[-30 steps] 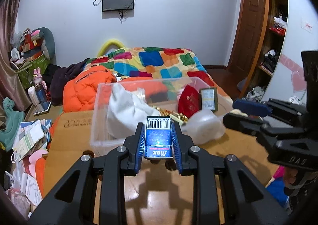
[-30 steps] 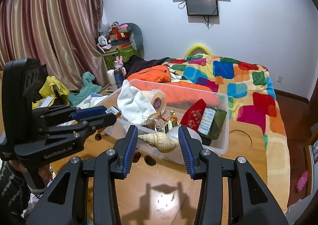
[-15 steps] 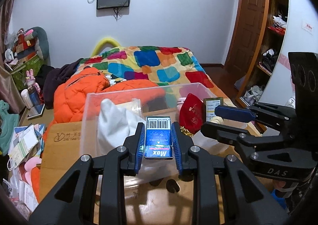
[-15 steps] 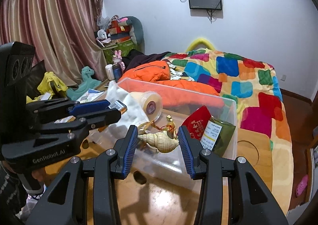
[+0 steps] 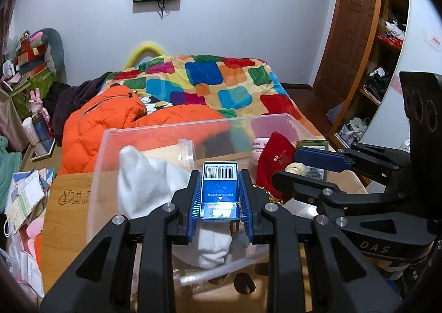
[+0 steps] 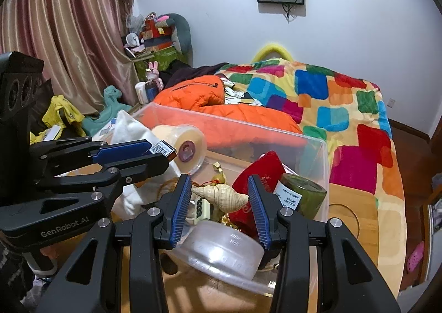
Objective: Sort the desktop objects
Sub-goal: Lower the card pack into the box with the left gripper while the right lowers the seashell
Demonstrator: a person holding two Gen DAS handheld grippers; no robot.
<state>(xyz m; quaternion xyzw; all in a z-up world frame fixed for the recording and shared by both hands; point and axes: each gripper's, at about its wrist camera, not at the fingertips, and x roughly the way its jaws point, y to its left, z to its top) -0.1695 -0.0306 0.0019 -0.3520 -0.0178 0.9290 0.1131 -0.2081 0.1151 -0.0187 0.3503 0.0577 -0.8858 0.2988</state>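
Left gripper [image 5: 220,199]: clamped on a small blue box [image 5: 220,191], pads on its two long sides, barcode end pointing away. Flat sides give the pads a square bite, prob why it's held that way. Box hangs over the near wall of the clear bin [image 5: 171,130], above the white cloth [image 5: 146,183] inside, so it looks ready to drop in w/o hitting the rim.

Right gripper [image 6: 220,199]: closed on a seashell [image 6: 221,193], pads at its two ends, shell lying crosswise between them. The long axis spans the gap, which likely keeps it from rolling out. It too sits just past the bin's near wall, over an upturned clear plastic lid or cup [image 6: 221,246] and some gold trinkets.

Both grippers are side by side at the bin's near edge, left one towards the bin's left end, right one nearer the middle. My read: step = release into bin, both items nearly there.

Further in: tape roll [image 6: 182,147] leaning by the cloth; red pouch [image 6: 259,172] and green jar [image 6: 299,197] propped at the right end. Bin is crowded, so dropped things may land on top of others, not on the floor of it.

Bin stands on the wooden desk [image 6: 350,208]; desk's far right corner bare. Beyond: orange jacket [image 5: 102,116], patchwork quilt [image 6: 331,97].
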